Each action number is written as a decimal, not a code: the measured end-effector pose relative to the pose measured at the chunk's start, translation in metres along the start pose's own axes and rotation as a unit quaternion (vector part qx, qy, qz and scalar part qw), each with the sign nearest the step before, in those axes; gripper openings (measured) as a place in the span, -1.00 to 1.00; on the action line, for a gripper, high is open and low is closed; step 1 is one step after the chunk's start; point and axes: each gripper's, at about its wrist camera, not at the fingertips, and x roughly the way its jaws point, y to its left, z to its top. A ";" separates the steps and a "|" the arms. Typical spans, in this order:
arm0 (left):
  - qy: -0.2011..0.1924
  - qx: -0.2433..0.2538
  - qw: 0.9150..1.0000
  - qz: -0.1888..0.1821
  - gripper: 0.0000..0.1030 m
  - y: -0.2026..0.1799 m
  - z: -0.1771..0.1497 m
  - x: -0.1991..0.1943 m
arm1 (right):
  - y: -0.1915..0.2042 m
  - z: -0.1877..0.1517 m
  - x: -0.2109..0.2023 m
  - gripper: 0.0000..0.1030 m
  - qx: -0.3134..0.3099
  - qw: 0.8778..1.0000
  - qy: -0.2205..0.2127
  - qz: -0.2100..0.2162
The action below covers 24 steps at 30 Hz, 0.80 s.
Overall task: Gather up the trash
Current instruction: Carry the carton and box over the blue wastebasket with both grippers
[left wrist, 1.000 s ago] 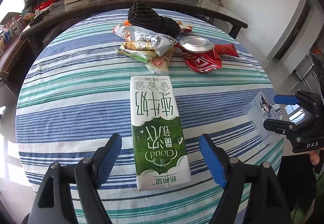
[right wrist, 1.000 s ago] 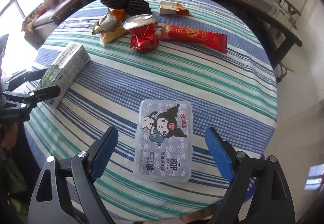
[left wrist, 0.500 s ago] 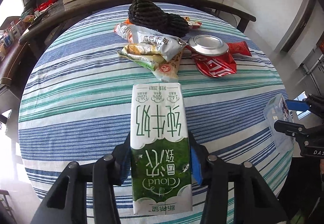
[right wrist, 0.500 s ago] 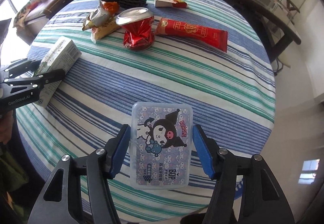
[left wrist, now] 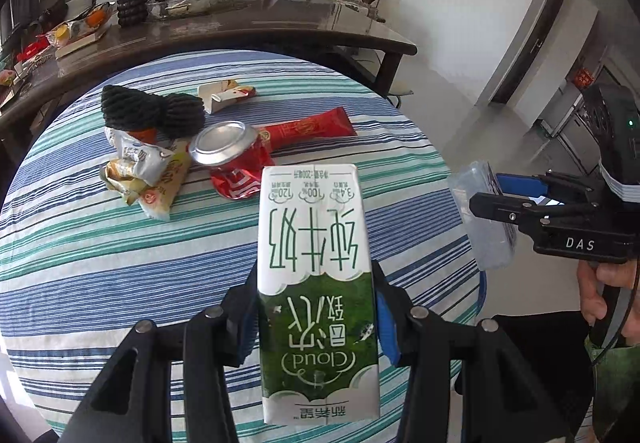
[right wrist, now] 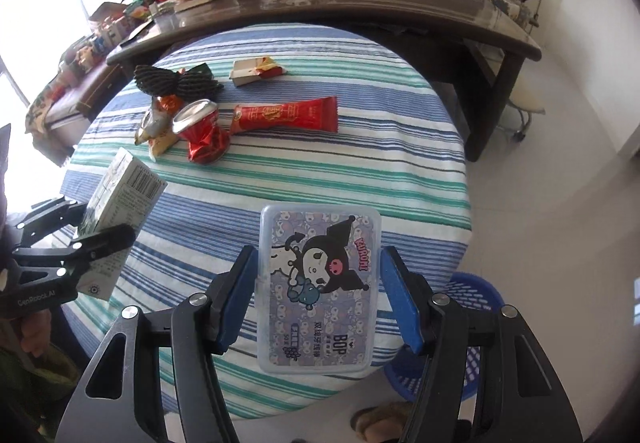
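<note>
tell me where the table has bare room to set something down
Bare striped tablecloth spans the near half, bordered by the crushed red can and red wrapper. The far-left part is crowded: wrappers, black mesh bundle, small carton.

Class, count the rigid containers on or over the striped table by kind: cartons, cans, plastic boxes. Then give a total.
Cartons: 2 (milk carton, small carton)
Cans: 1 (crushed red can)
Plastic boxes: 1 (cartoon-print box)
Total: 4
</note>
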 end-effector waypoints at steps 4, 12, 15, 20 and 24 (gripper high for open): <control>-0.003 0.020 0.999 -0.037 -0.06 -0.049 0.010 0.013 | -0.052 -0.015 -0.021 0.24 0.043 0.999 -0.017 -0.024; 0.017 0.063 0.994 -0.090 -0.06 -0.148 0.016 0.059 | -0.151 -0.062 -0.026 0.24 0.136 0.988 -0.009 -0.068; 0.034 0.071 0.992 -0.099 -0.06 -0.178 0.015 0.082 | -0.182 -0.080 -0.021 0.24 0.169 0.983 -0.004 -0.075; 0.058 0.078 0.990 -0.105 -0.06 -0.215 0.013 0.124 | -0.226 -0.110 -0.014 0.24 0.217 0.973 -0.001 -0.081; 0.076 0.082 0.988 -0.108 -0.06 -0.236 0.010 0.158 | -0.252 -0.128 -0.009 0.24 0.252 0.965 -0.005 -0.075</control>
